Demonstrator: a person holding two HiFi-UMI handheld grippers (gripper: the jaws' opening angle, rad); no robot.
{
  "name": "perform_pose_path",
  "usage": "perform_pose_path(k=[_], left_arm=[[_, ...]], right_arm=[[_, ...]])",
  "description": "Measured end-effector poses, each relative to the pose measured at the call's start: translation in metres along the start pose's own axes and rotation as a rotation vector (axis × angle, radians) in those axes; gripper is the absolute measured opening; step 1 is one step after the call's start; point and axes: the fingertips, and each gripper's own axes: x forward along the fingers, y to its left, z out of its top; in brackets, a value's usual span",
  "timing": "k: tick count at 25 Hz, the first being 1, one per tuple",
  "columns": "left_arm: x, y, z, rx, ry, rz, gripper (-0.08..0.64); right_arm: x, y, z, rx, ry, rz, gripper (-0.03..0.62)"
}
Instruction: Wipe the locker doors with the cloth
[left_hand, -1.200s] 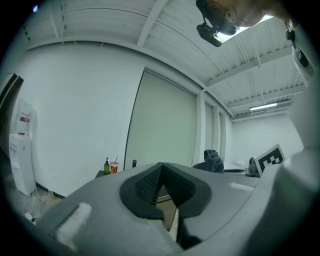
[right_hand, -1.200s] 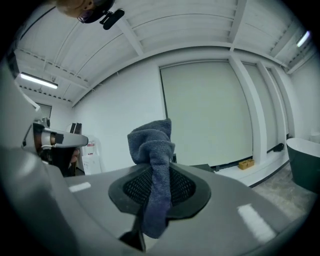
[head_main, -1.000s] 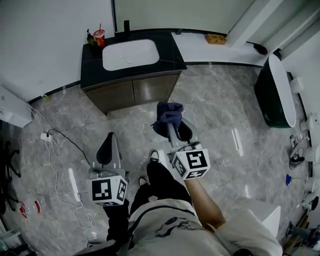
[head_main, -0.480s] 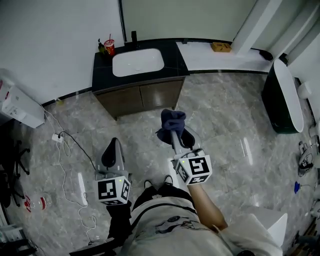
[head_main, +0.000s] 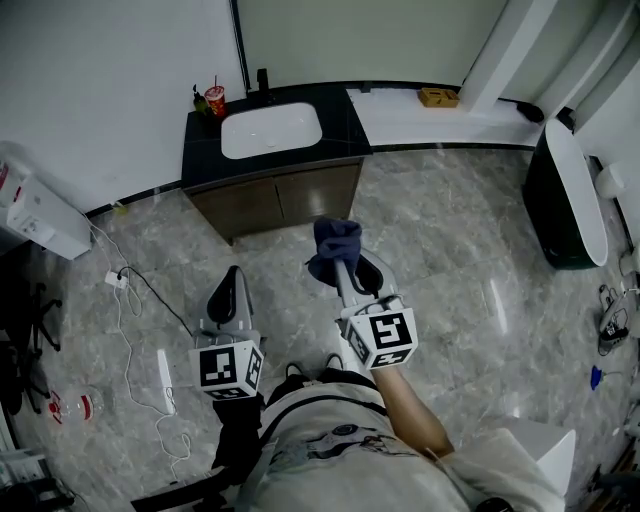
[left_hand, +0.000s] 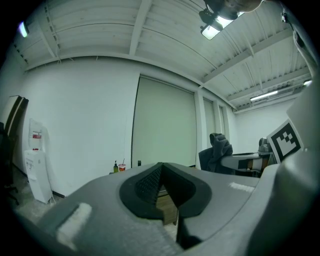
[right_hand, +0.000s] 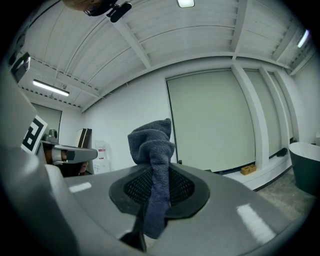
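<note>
Floor (head_main: 450, 260): grey marbled tile, seen from above; a thin cable (head_main: 150, 290) trails over it at the left.
Wall (head_main: 100, 80): plain white, no writing on it.
Tub (head_main: 560, 200): dark outside, white inside, at the right edge.
Vanity (head_main: 280, 195): dark top and brown doors, against the wall ahead of both grippers.
Person (head_main: 330, 440): light top, at the bottom of the head view, one gripper in each hand.
Ledge (head_main: 400, 105): white, running right from the vanity; a small tan box (head_main: 438, 97) lies on it.
White unit (head_main: 40, 215): stands by the left wall; it has a red label whose print is too small to read.
Sink (head_main: 270, 130): white oval basin set in the vanity top.
Right gripper (head_main: 352, 275): held above the floor, pointing at the vanity; its jaws pinch the cloth. Its cube (head_main: 382, 338) bears black square markers, no letters.
Left gripper (left_hand: 161, 167): beside the right one and apart from it; jaw tips pressed together with nothing between them.
Cloth (right_hand: 152, 145): dark blue; the middle is clamped between the right pads, a bunched end rises past the tips, and a tail hangs behind them.
Cup (head_main: 214, 100): red with a straw, on the vanity's back left corner; its print is unreadable.
</note>
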Motion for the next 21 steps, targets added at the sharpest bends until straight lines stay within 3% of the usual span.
perform_pose_path(k=[21], left_arm=[[0.021, -0.015, 0.002, 0.014, 0.012, -0.008, 0.000]], right_arm=[[0.006, -0.020, 0.004, 0.015, -0.003, 0.021, 0.063]])
